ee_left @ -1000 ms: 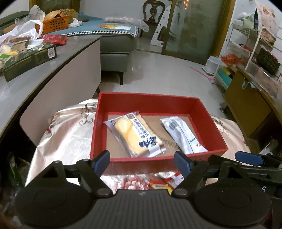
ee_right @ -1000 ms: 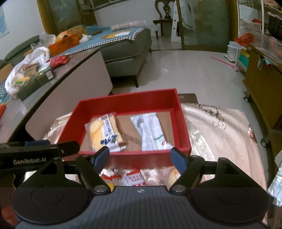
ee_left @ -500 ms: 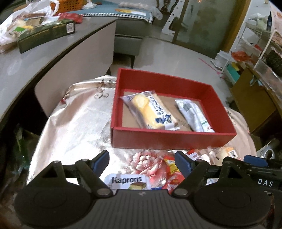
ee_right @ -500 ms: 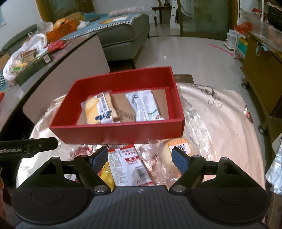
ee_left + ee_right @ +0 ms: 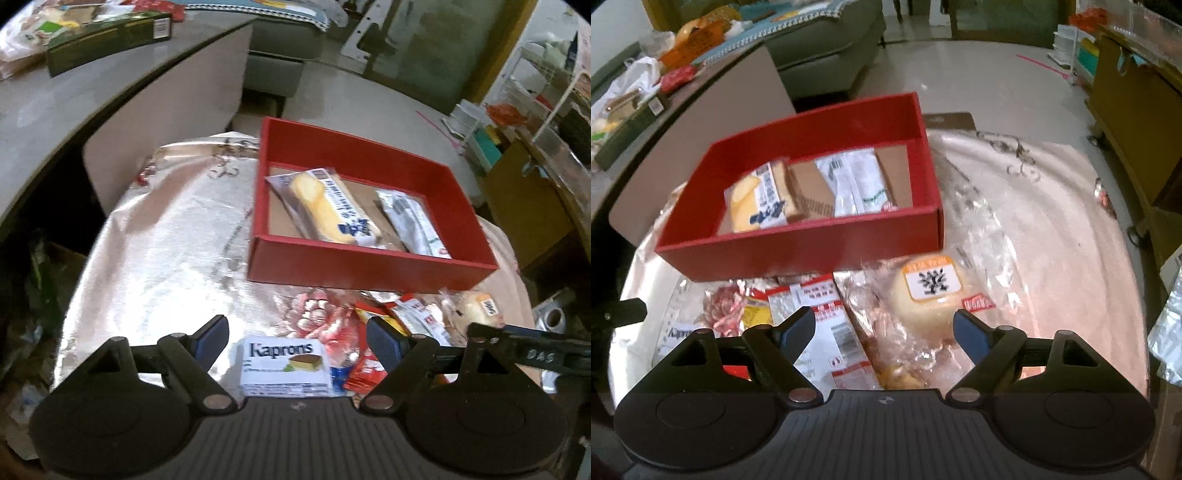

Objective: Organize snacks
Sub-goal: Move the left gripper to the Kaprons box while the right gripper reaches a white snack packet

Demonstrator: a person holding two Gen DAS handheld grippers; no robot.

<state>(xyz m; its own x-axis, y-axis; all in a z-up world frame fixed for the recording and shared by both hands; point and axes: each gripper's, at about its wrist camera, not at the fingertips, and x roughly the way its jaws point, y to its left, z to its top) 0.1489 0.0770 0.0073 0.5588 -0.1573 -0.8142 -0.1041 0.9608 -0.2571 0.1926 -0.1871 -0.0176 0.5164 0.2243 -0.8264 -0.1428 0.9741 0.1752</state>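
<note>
Red box (image 5: 364, 264) holds two packets while each hand-held gripper, left (image 5: 297, 339) and right (image 5: 882, 330), hovers spread over loose snacks.

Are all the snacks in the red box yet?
Not yet. Two are in the red box: a yellow cake and a white packet. Both grippers, left and right, are open and empty. The Kaprons box, round bun and red-and-white packets wait outside.

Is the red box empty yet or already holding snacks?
Partly filled. The red box holds two packets: a yellow cake on its left and a white packet on its right; brown floor shows between them.
</note>
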